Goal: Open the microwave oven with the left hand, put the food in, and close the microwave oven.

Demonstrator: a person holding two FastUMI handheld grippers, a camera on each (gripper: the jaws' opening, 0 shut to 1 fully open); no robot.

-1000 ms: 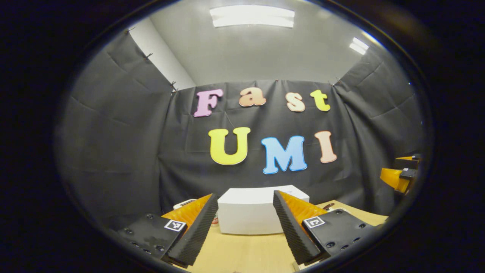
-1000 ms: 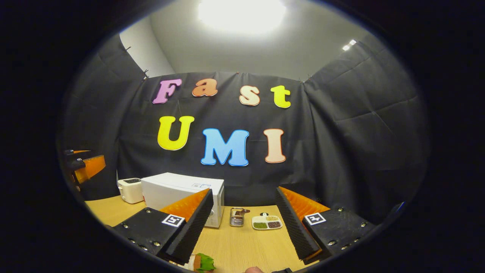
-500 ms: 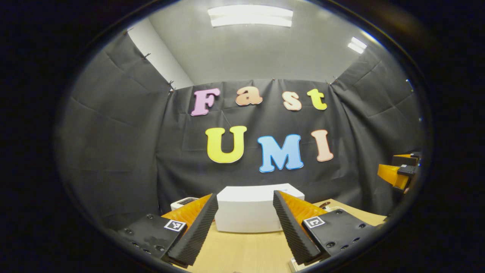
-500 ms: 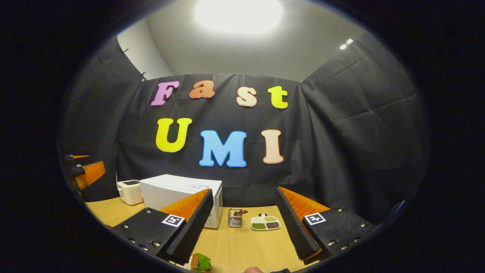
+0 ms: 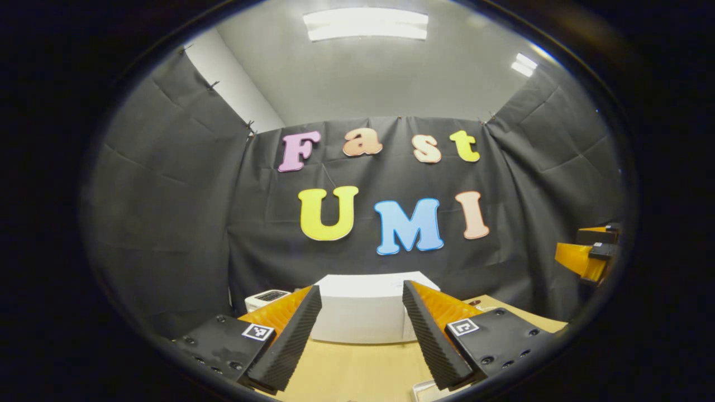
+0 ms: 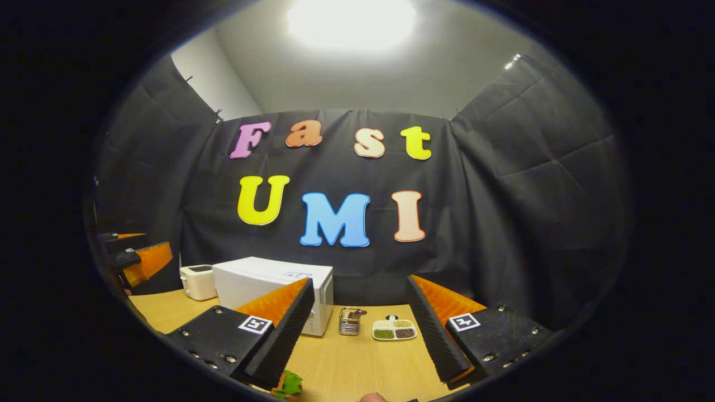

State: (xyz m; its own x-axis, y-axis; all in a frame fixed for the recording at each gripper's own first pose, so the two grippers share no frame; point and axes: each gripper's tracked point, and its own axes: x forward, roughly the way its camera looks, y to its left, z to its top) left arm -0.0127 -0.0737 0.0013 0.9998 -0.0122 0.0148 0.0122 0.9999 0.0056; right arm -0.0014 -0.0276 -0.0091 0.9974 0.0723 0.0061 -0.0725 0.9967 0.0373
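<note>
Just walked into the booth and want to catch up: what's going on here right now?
A person holds a pair of tongs in each hand above a wooden table. Both the left tongs and the right tongs are open and hold nothing. The left pair points at the white microwave, whose door looks shut, with a toaster beside it. A small basket and a divided dish sit to its other side. Nothing has been touched yet.

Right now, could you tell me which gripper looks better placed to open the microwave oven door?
Left. The left gripper is open and faces the microwave oven squarely between its fingers. The right gripper is also open, but the microwave sits off to its left, behind its left finger.
</note>
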